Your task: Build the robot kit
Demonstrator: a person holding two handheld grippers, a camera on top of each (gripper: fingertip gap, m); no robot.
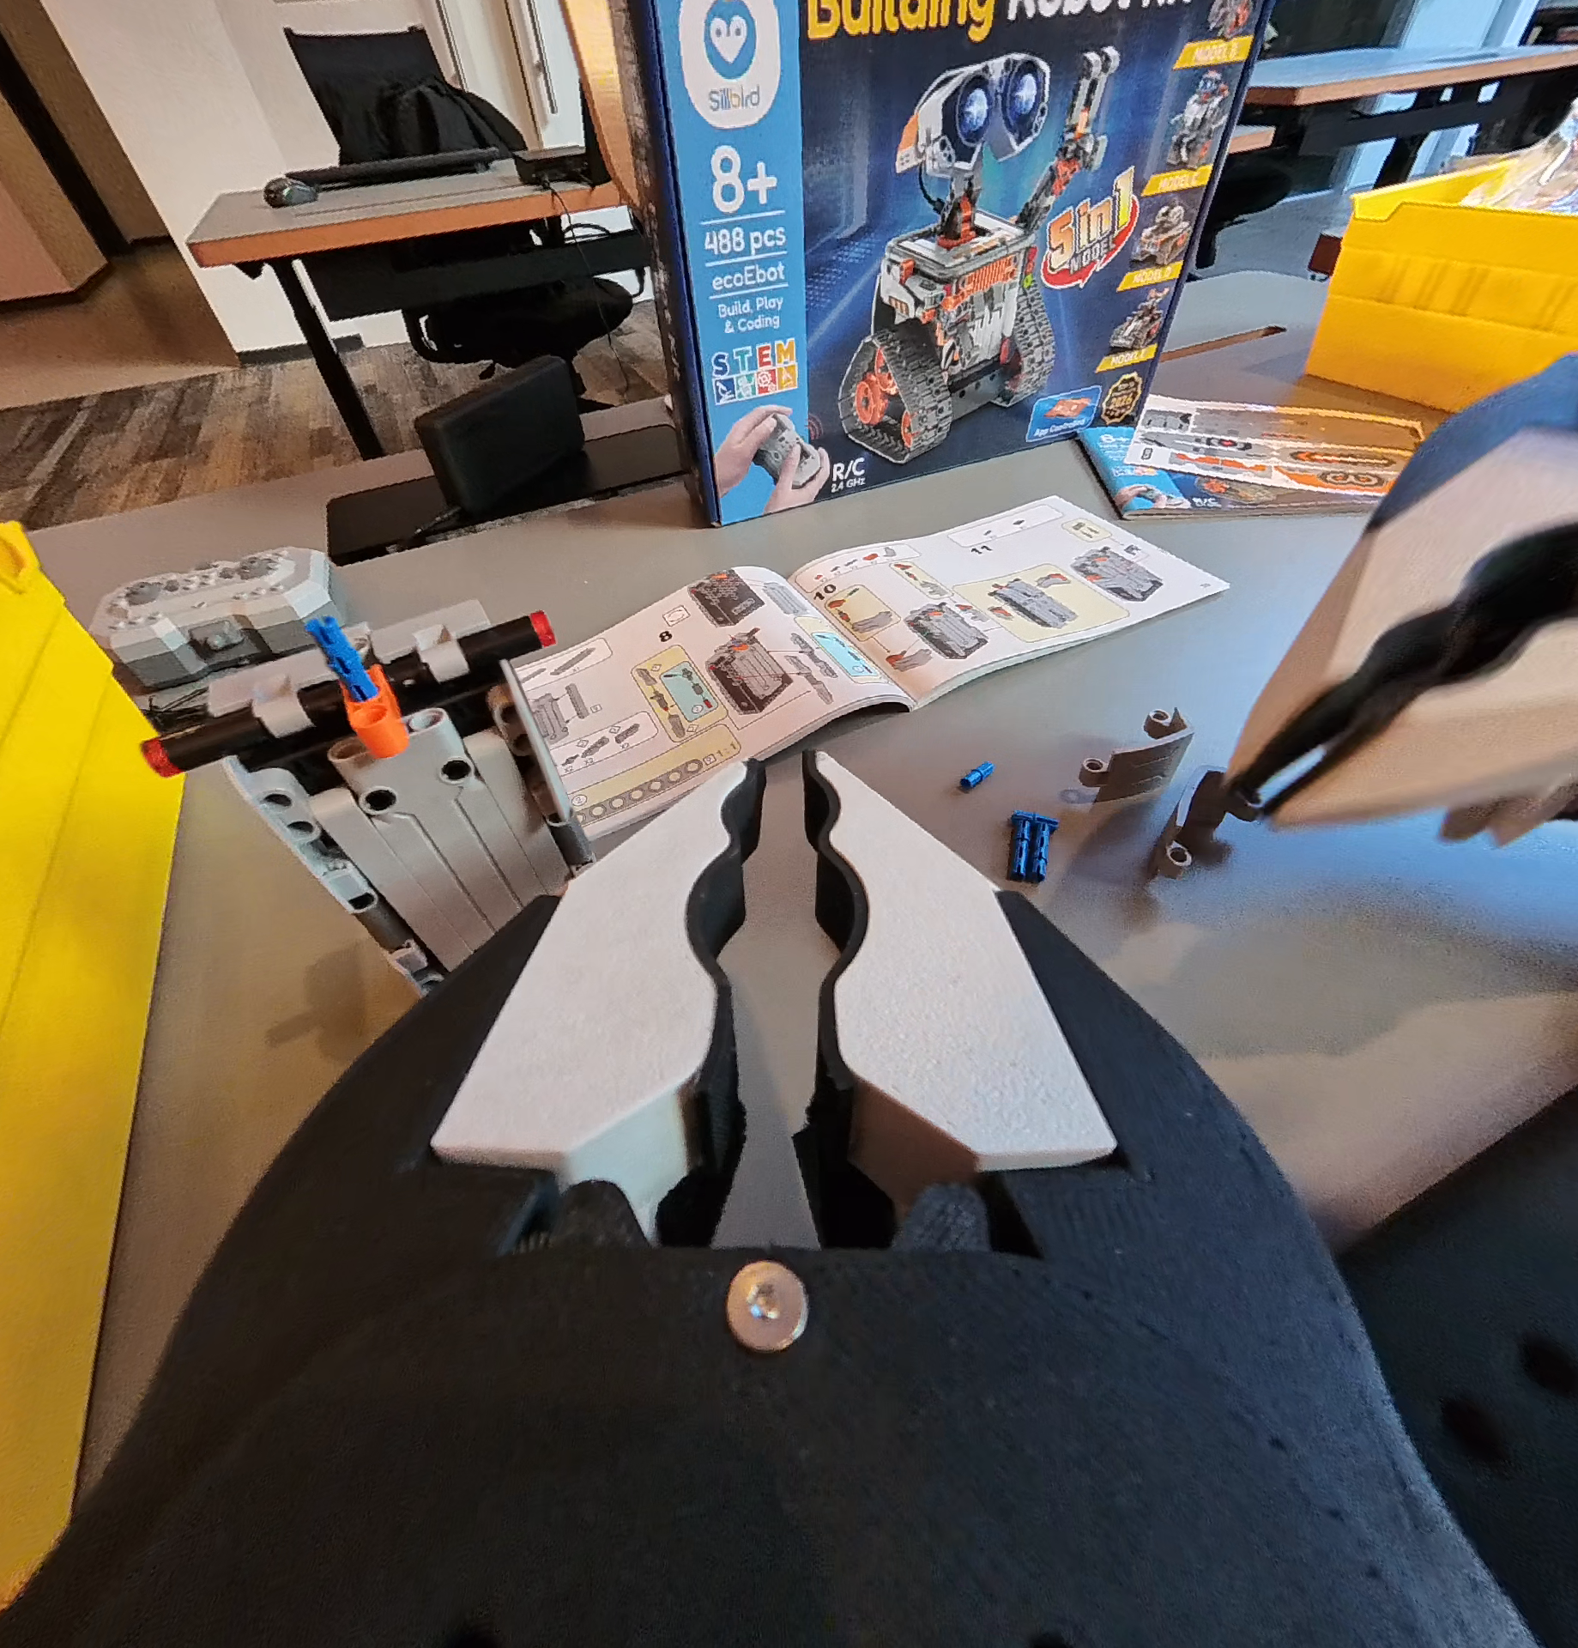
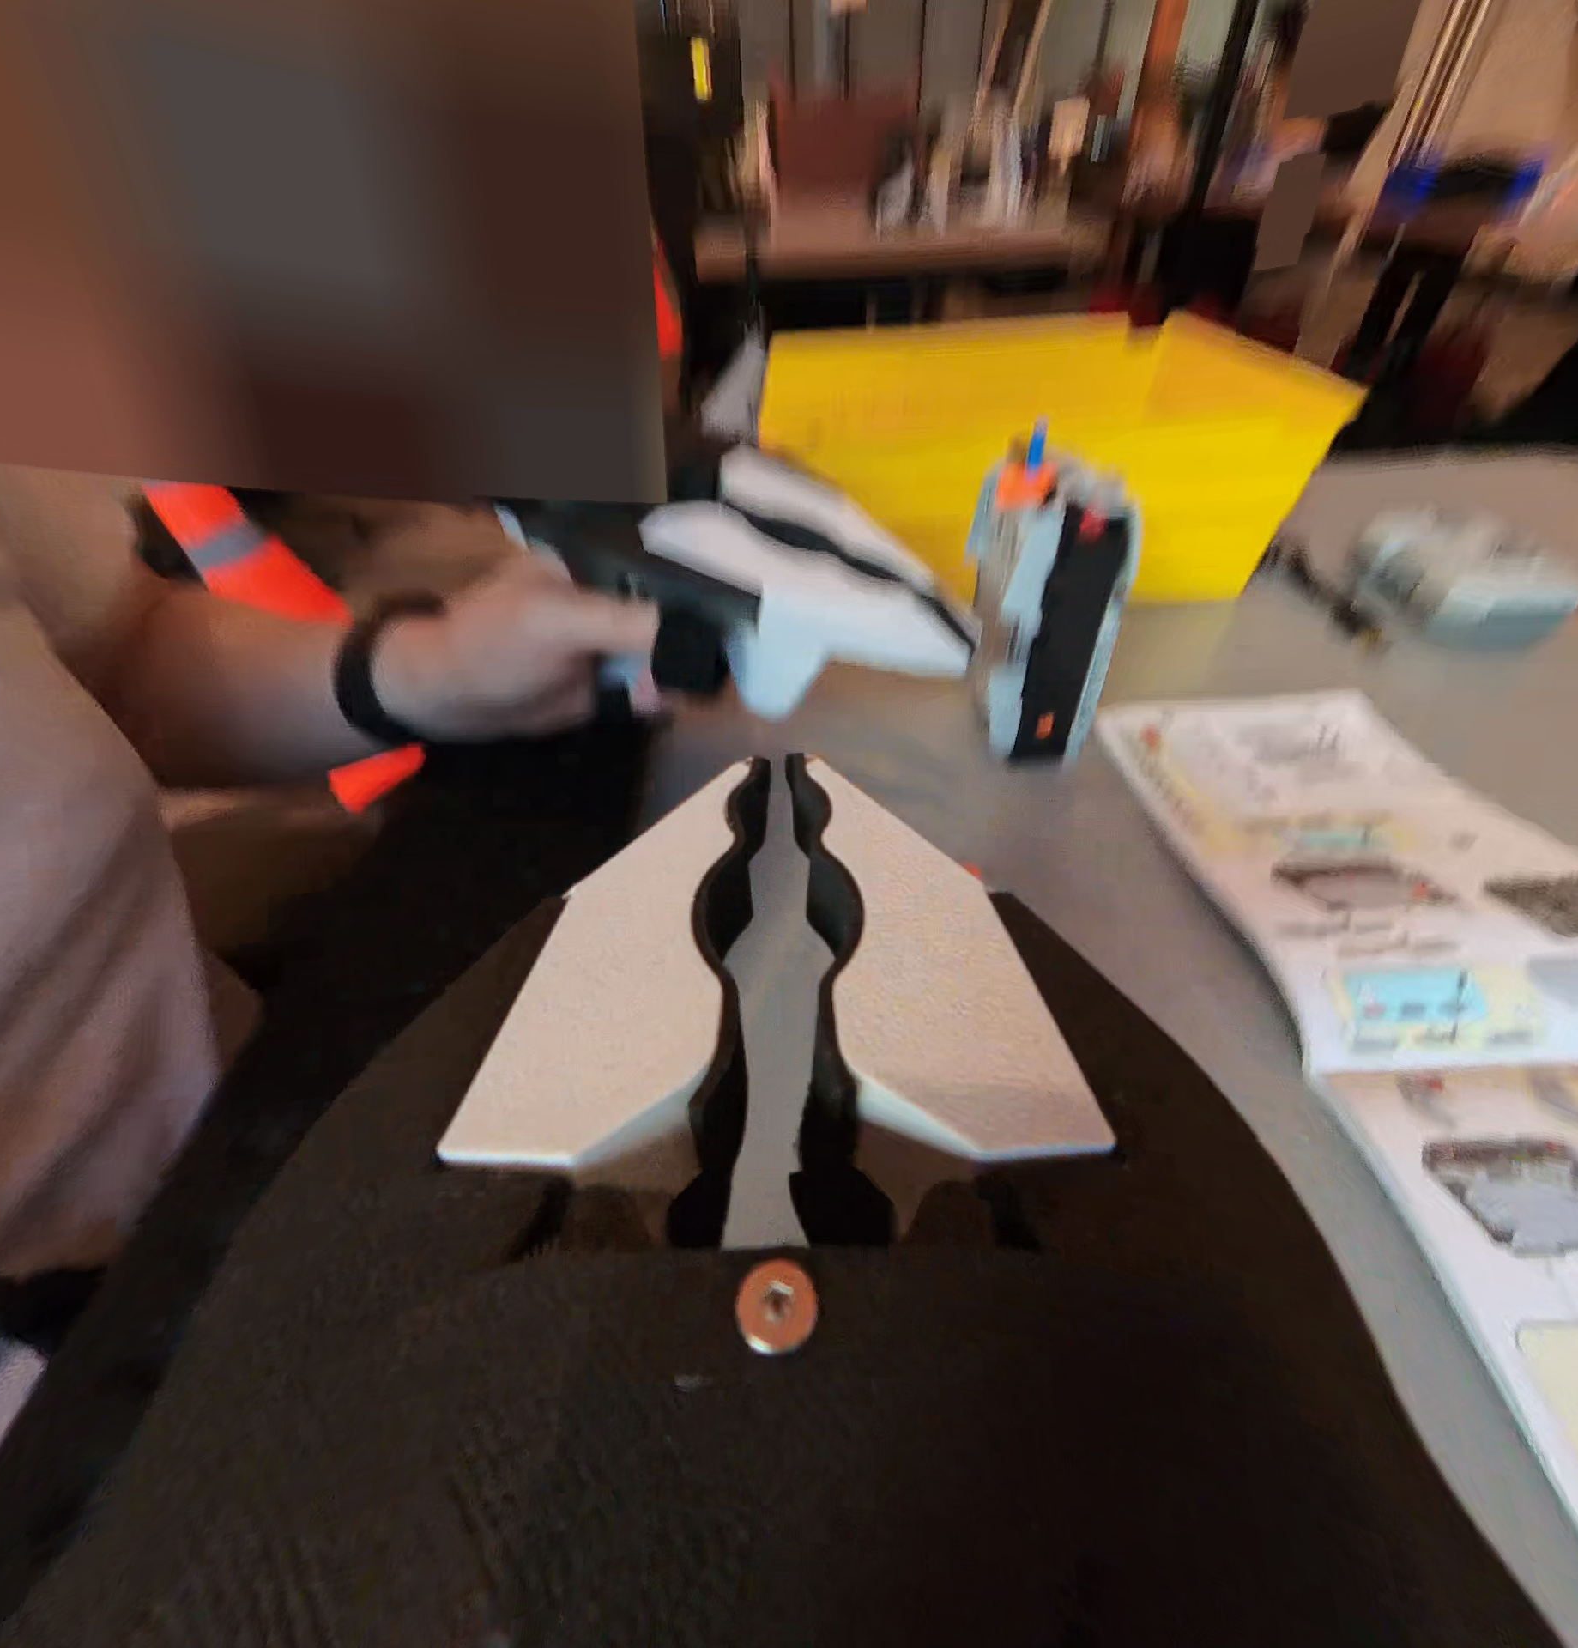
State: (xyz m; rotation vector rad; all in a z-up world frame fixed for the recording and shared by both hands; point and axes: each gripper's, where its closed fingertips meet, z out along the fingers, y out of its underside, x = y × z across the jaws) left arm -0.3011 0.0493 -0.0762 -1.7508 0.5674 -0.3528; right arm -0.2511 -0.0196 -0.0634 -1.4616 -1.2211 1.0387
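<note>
Left gripper (image 1: 783, 769): fingers narrow, empty, beside grey block assembly (image 1: 411, 785). Right gripper (image 2: 772, 765): narrow, empty, nearing dark curved pieces (image 1: 1159, 794), seemingly for pickup.

Toy kit box (image 1: 937, 241) upright behind open instr. booklet (image 1: 856, 642); yellow bins (image 1: 1471, 294) at table (image 1: 1302, 963) edges.

The whole right wrist view is smeared with motion blur: the brick model (image 2: 1048, 615) shows only as grey, black and orange patches, and the booklet (image 2: 1356, 901) beside it has unreadable drawings. Left of the model a masked patch covers the person. In the left wrist view the right hand-held gripper (image 1: 1249, 796) is blurred and cut by the right edge; whether it pinches the dark panel (image 1: 1191, 825) cannot be told. Both yellow bins (image 1: 18, 803) run off-frame, as does the box (image 1: 928, 267) top.
</note>
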